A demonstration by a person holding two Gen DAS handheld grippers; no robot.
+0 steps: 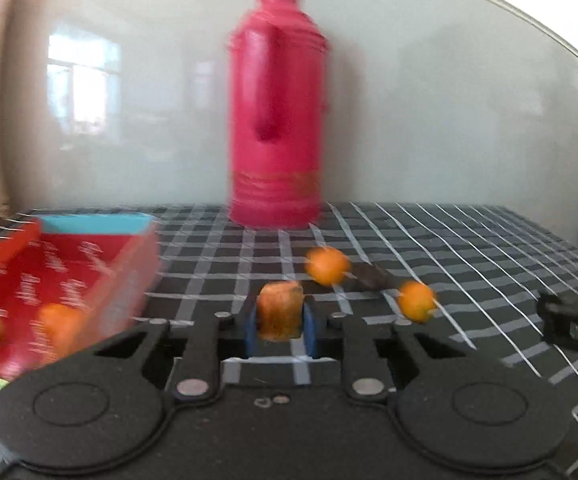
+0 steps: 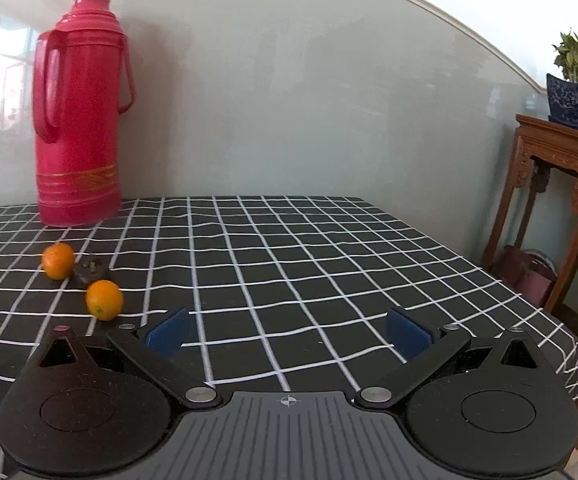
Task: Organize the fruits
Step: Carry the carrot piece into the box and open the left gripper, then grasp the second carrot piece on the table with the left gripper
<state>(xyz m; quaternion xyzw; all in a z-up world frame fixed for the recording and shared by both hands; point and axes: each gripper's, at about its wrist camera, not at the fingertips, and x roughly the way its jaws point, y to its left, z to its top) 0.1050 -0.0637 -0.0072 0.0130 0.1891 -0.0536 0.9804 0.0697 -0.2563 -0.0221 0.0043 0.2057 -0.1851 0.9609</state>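
The left tool (image 1: pixel 280 322) is held level above the checked black surface (image 1: pixel 449 256), blue pads clamped on a small orange fruit (image 1: pixel 280 314). Just left sits a red cardboard box (image 1: pixel 69 264) holding fruit. The right tool (image 2: pixel 287 334) hangs wide open and empty over bare cloth, near the surface's right edge.

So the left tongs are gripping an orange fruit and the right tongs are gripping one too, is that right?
Only half right. The left tongs are shut on an orange fruit, as the left wrist view shows. The right tongs are open and hold nothing: the right wrist view shows only checked tablecloth between the blue pads. Two loose oranges lie off to their left.
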